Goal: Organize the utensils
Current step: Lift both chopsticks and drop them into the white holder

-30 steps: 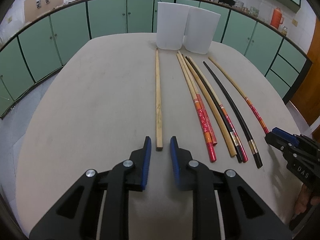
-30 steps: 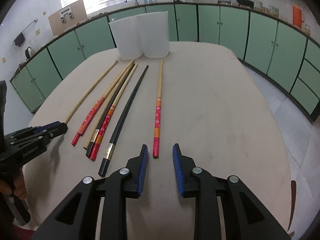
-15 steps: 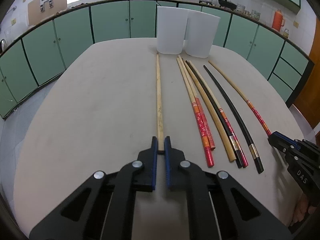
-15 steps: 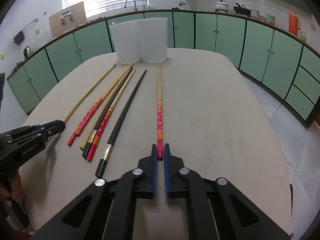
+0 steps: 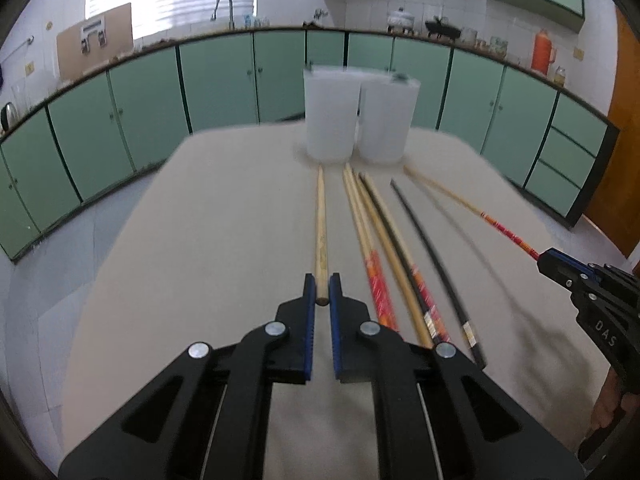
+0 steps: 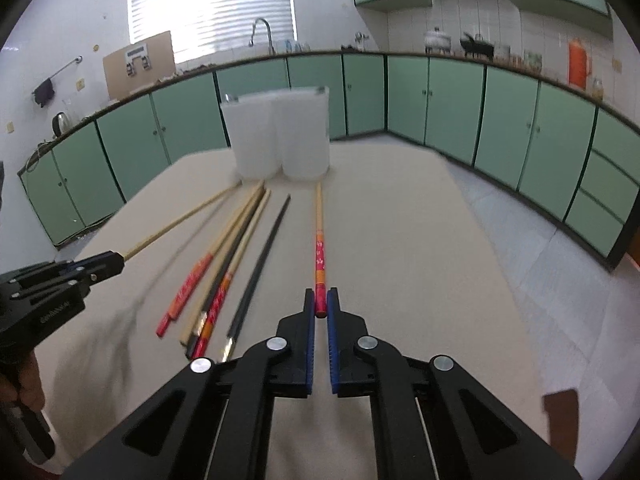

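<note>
At the left of the row, the left gripper (image 5: 322,291) pinches the near, blunt end of a plain, pale wooden chopstick (image 5: 321,224), probably because an end grip leaves the slim tip free to aim at the two white, matte plastic cups (image 5: 359,119) standing at the far edge of the beige surface (image 5: 224,216). Between the held sticks, a loose bunch of chopsticks (image 5: 394,256), bamboo-coloured, red-patterned and glossy black, lies flat on the surface, tips toward the cups. At the right, the right gripper (image 6: 320,306) clamps the red, flower-printed end of a tapered chopstick (image 6: 319,236) the same way.
</note>
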Available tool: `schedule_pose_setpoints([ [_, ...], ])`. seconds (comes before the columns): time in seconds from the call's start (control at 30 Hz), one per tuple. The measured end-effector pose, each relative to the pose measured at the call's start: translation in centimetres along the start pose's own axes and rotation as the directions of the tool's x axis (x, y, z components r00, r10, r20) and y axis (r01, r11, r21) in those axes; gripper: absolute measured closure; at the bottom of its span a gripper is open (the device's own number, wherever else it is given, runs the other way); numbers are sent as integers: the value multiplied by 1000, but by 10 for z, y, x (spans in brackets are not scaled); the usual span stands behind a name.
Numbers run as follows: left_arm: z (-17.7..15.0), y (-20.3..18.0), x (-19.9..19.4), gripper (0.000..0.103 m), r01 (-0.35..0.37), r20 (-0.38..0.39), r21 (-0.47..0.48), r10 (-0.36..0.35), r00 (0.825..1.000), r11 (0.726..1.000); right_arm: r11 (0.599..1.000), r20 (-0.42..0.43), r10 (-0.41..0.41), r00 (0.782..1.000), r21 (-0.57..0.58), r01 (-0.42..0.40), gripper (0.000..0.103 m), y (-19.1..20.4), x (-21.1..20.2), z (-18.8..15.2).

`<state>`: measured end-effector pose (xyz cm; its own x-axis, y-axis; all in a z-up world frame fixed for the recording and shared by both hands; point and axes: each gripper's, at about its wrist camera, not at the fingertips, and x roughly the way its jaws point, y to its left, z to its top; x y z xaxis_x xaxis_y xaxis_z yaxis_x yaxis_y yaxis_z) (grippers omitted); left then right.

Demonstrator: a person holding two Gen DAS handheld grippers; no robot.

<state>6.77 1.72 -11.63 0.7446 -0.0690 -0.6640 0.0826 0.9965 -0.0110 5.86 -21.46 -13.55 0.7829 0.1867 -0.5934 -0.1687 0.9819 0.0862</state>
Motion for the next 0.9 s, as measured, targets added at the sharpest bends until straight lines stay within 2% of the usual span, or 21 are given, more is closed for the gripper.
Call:
schedule_pose_setpoints([
  [0.1,15,-2,-18,97,-3,58,19,2,998,1000,1000,46,-4,999,-25,5,97,0,-12,16],
  [0.27,45,1,-51,97,13,170,12,-15,985,1000,999,122,20,992,-44,-15,97,-2,-32,51],
  [0.47,86,6,-72,97,73,250,-14,-67,966,997,997,170,77,982,-42,-71,97,-14,-48,107],
  [0.6,107,3,-75,97,100,278,-8,-94,956,995,992,160,123,979,-56,-115,97,-17,-46,140],
  [0.77,130,0,-76,97,131,292,13,-130,947,991,982,123,182,976,-82,-172,97,-17,-41,168],
  [0.9,151,5,-80,97,165,321,3,-157,934,986,972,123,227,966,-97,-216,97,-15,-42,190],
])
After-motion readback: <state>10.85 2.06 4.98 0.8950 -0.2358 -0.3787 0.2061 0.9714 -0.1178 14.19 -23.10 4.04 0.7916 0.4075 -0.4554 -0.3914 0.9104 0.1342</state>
